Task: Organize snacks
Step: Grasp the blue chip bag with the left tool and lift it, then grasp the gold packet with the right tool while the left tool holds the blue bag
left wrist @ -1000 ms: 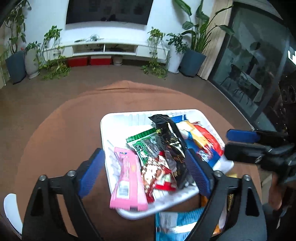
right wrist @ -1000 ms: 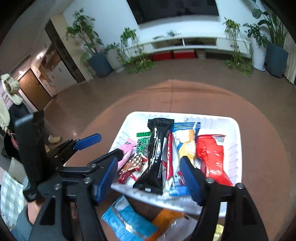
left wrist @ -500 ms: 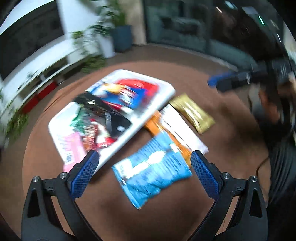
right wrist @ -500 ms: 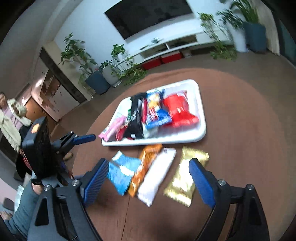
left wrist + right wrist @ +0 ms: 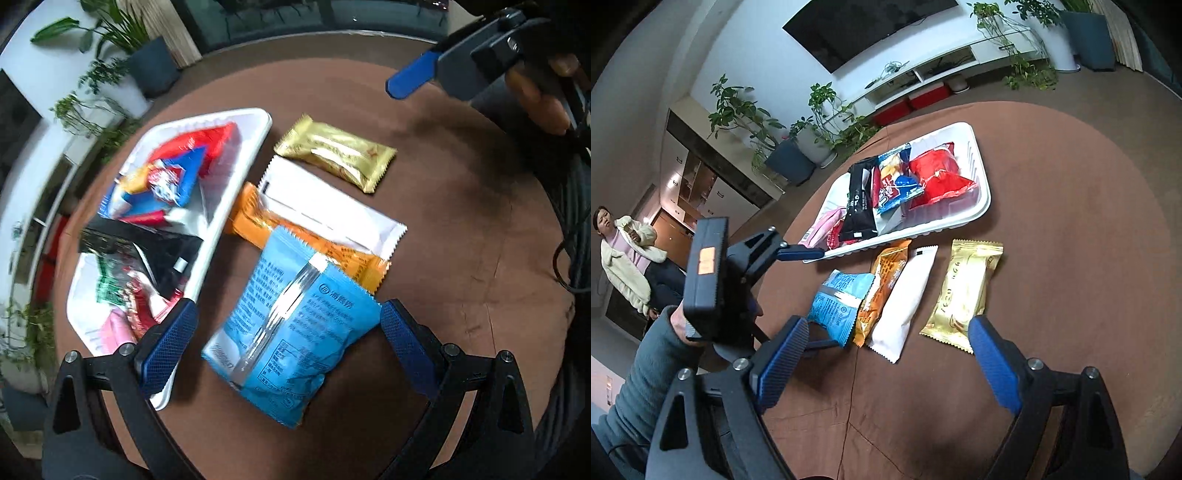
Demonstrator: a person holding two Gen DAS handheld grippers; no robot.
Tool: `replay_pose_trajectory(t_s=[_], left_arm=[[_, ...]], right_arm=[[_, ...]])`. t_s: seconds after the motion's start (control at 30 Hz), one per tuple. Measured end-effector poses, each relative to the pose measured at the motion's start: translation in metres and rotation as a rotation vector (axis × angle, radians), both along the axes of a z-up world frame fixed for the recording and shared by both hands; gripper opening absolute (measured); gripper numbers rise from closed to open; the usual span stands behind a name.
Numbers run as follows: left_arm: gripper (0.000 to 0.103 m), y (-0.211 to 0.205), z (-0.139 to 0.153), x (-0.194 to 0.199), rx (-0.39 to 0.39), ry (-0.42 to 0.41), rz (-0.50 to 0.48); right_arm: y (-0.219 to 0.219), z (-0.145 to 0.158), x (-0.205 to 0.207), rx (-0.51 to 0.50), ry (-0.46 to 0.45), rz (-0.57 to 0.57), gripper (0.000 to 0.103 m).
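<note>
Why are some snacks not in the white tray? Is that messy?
Yes. Four packets lie on the table beside the white tray: blue packet, orange packet, white packet, gold packet. The first three overlap.

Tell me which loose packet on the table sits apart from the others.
The gold packet. The blue, orange and white packets overlap.

Glossy gold foil wrapper (image 5: 335,151), crinkled and reflective. Matt white plastic packet (image 5: 328,206), smooth. Shiny light-blue plastic pouch (image 5: 291,325) with silvery seam. Ribbed white plastic tray (image 5: 982,206), faintly glossy. Matt brown cloth table cover (image 5: 1071,229), creased.
</note>
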State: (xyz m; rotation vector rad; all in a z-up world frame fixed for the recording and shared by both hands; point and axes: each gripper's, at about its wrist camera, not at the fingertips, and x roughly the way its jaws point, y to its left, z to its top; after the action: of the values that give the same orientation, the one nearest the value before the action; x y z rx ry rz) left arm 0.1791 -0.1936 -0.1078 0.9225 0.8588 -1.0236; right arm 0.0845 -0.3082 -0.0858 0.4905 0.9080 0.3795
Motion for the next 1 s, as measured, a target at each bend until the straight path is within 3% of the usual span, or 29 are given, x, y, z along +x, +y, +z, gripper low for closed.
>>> replay_pose_trajectory(t_s=[0.3,0.43,0.57,0.7,0.8,1.0], left_arm=[[0.100,-0.012,-0.025,0.002,0.085,0.059,-0.027],[0.100,-0.006,-0.028,0.006,0.078,0.140,0.023],[0.096,0.002,-0.030,0.009,0.054,0.165,0.098],[0.078,0.015,-0.030,0.015,-0.026,0.230,0.200],[0.065,0.026,-0.029,0.014,-0.062,0.223,0.253],[0.051,0.045,-0.026,0.012,-0.103,0.246,0.346]], right_arm=[[0.000,-0.008,0.006,0.007,0.038,-0.002,0.091],[-0.004,-0.010,0.007,0.010,0.050,-0.018,0.091],[-0.004,-0.011,0.004,0.010,0.062,-0.023,0.091],[-0.004,-0.011,0.005,-0.010,0.077,-0.032,0.091],[-0.003,-0.012,0.006,-0.054,0.086,-0.040,0.091],[-0.002,-0.016,0.012,-0.104,0.106,-0.061,0.091]])
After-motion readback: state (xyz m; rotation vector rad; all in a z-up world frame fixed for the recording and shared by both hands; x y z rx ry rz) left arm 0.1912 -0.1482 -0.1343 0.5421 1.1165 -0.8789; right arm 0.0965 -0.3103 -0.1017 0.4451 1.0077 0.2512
